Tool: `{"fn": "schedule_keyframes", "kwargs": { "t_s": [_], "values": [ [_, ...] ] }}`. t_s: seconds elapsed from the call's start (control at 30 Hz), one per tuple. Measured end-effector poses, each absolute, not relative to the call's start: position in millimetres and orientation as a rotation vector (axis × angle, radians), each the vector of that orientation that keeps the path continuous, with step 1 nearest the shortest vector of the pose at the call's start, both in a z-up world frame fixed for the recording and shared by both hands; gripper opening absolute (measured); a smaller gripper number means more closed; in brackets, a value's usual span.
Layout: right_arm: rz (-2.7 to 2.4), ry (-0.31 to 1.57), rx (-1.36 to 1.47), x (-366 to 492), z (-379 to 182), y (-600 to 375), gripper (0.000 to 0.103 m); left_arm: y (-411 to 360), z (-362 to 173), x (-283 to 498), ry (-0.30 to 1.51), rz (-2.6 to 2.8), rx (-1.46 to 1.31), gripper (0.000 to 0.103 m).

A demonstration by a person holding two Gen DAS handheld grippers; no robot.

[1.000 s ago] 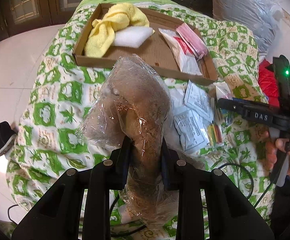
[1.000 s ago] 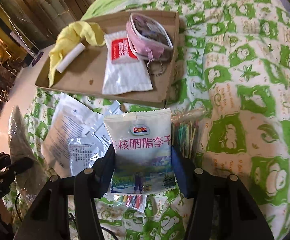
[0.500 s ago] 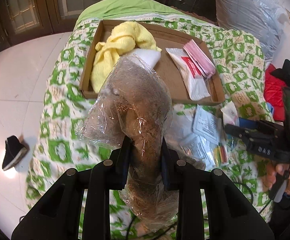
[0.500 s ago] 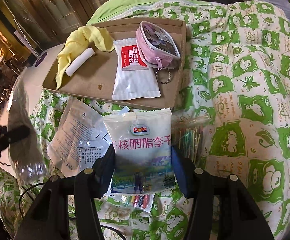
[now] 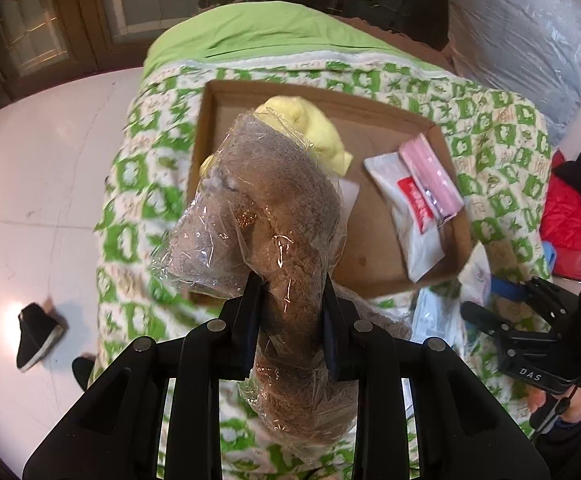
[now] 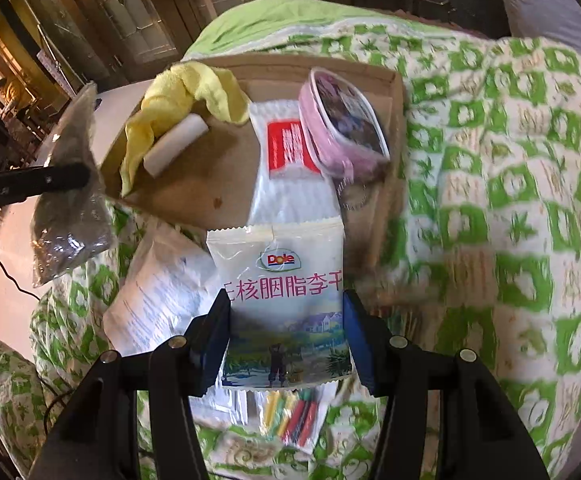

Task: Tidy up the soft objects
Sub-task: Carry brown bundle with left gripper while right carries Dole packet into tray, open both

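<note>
Left gripper (image 5: 290,320): jaws pinched on the waist of a brown plush toy in a clear plastic bag (image 5: 274,216). The toy is held off the quilt, its upper end at 12 o'clock from the jaws, overlapping the near-left part of the cardboard tray (image 5: 374,116) in the left wrist view.

Right gripper (image 6: 284,320): jaws pressed against both side edges of a white Dole snack pouch (image 6: 282,280), held upright just short of the tray's near edge.

Tray contents, right wrist view: yellow cloth (image 6: 178,96) at 11 o'clock, white foam roll (image 6: 174,145) lying against it, white sachet with red label (image 6: 286,160) at 12 o'clock, pink zip pouch (image 6: 342,120) at 1 o'clock overlapping the sachet.

On the green-and-white quilt (image 6: 510,200): printed plastic packets (image 6: 158,300) at 10 o'clock of the right jaws, and a packet of coloured sticks (image 6: 294,416) beneath the pouch.
</note>
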State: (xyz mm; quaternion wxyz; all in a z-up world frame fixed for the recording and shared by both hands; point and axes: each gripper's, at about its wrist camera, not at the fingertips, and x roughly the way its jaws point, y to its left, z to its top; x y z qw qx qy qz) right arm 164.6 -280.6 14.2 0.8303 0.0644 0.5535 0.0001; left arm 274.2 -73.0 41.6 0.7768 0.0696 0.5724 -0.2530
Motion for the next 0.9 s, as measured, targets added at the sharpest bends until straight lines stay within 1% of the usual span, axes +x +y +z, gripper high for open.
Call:
{"fn": "schedule_keyframes", "kwargs": {
  "t_s": [0.23,0.53,0.7,0.8,0.9],
  "values": [
    [0.011,1.157,0.147,205,15,-278,0.054,-126,35,288,1.253,-0.624,0.287,0.025],
    [0.009,1.176,0.176,238,-3,-293,0.054,-163,-13,315,1.344,-0.655,0.321,0.025],
    [0.021,1.176,0.173,252,-8,-289,0.054,-167,-20,331,1.355,-0.662,0.316,0.026],
    [0.019,1.173,0.166,258,-11,-287,0.054,-163,-17,346,1.321,-0.604,0.356,0.026],
    [0.027,1.172,0.175,260,-14,-284,0.054,-157,-17,361,1.327,-0.589,0.308,0.025]
  ]
}}
